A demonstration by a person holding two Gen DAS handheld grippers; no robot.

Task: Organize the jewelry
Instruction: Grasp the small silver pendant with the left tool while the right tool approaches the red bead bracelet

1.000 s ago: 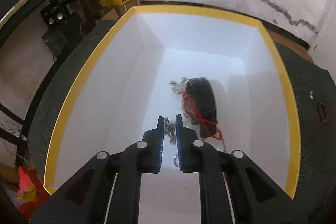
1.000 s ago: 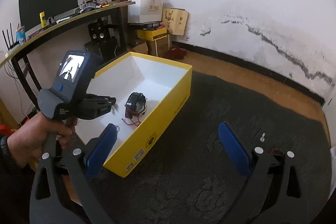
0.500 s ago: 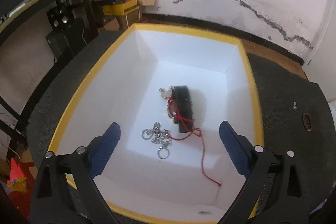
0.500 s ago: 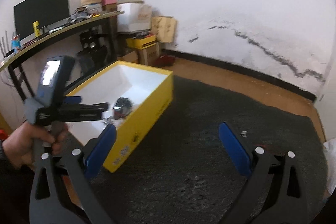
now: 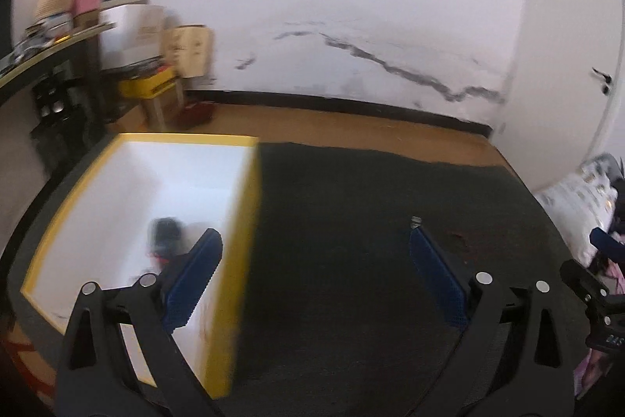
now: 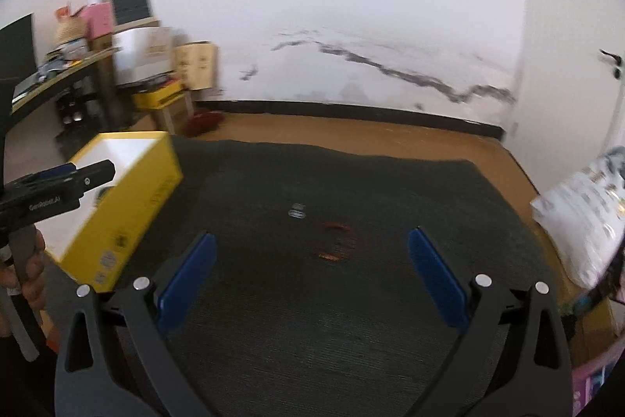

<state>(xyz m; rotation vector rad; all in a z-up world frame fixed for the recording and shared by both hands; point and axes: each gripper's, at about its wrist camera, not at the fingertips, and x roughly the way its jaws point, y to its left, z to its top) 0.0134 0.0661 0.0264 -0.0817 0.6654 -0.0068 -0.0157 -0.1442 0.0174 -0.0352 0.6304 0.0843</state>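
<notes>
A yellow box point(image 5: 250, 221) with a white inside stands on the dark mat at the left. A black bracelet point(image 5: 166, 229) lies blurred on its floor. My left gripper point(image 5: 312, 237) is open and empty, above the mat just right of the box's side wall. On the mat lie a red bead bracelet point(image 6: 338, 241) and a small silver piece point(image 6: 297, 212). My right gripper point(image 6: 311, 239) is open and empty, with the red bracelet framed between its fingers a little way ahead. The silver piece point(image 5: 415, 220) also shows just past my left gripper's right fingertip.
The dark mat point(image 6: 351, 319) covers a wood floor point(image 6: 351, 131) up to a white wall. A desk point(image 6: 58, 73) with boxes and bags stands at the far left. A white patterned bag point(image 6: 578, 213) lies at the mat's right edge. A hand point(image 6: 31, 268) holds the left tool.
My left gripper opened, left a silver chain in the box, then rose and swung right out over the mat. The right gripper swung right to face the red bracelet.
</notes>
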